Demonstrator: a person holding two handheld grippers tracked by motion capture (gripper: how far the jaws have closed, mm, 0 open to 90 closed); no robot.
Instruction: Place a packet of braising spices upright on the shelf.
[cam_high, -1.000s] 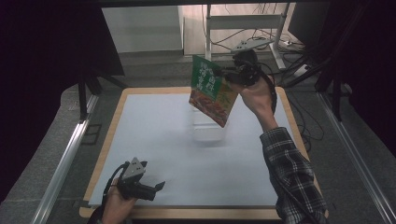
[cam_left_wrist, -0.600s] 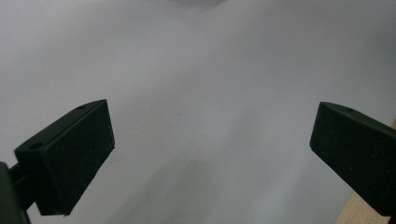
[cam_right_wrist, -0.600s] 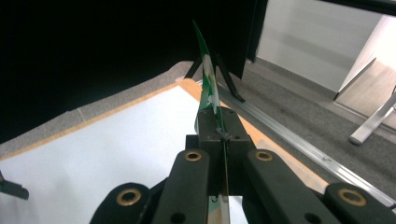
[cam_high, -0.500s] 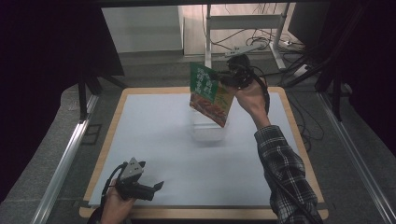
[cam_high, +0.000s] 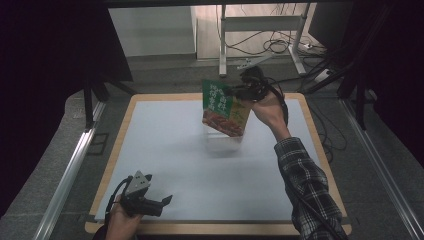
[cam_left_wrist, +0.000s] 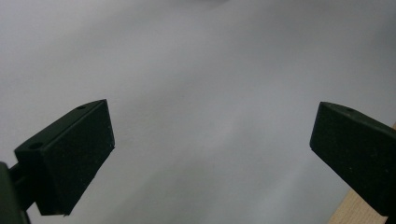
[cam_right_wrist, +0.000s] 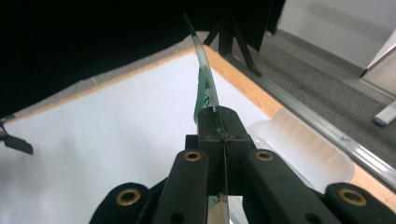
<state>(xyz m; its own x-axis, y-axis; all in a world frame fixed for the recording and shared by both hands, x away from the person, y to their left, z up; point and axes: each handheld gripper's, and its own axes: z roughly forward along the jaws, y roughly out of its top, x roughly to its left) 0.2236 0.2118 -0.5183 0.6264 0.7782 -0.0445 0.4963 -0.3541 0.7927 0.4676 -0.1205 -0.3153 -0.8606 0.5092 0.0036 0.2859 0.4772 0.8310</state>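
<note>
While the right gripper (cam_right_wrist: 223, 135) has its jaws clamped on the edge of a flat green and orange printed food packet (cam_high: 224, 107), that packet hangs tilted just above what looks like a clear plastic container (cam_high: 223, 142) on the far middle of the white-topped table (cam_high: 165, 150). Judging by this, the pick-up is done and lowering the packet in remains. Near the front edge, the left gripper (cam_high: 159, 204) rests with jaws wide apart, holding nothing.
</note>
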